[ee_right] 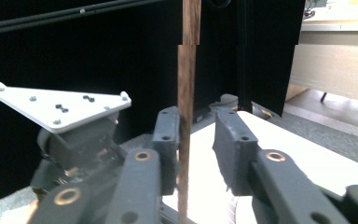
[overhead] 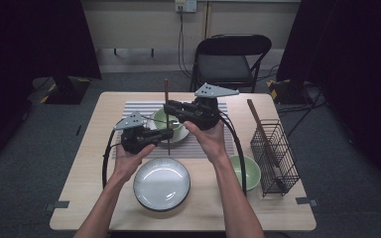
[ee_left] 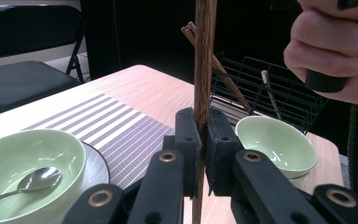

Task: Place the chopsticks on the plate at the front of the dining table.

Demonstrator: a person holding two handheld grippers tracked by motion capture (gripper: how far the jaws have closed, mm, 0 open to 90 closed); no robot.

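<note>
Standing upright above the striped mat (overhead: 144,106), the chopstick (ee_left: 204,70) is clamped between the pads of the left gripper (ee_left: 203,149), which sits at nine o'clock of the table's middle in the high view. The right gripper (ee_right: 196,154), at twelve o'clock of that middle, has its pads apart: one side touches the stick, the other stands clear. Below lies a green bowl (ee_left: 25,172) holding a spoon (ee_left: 37,181); a wire basket (overhead: 274,156) stands at three o'clock.
</note>
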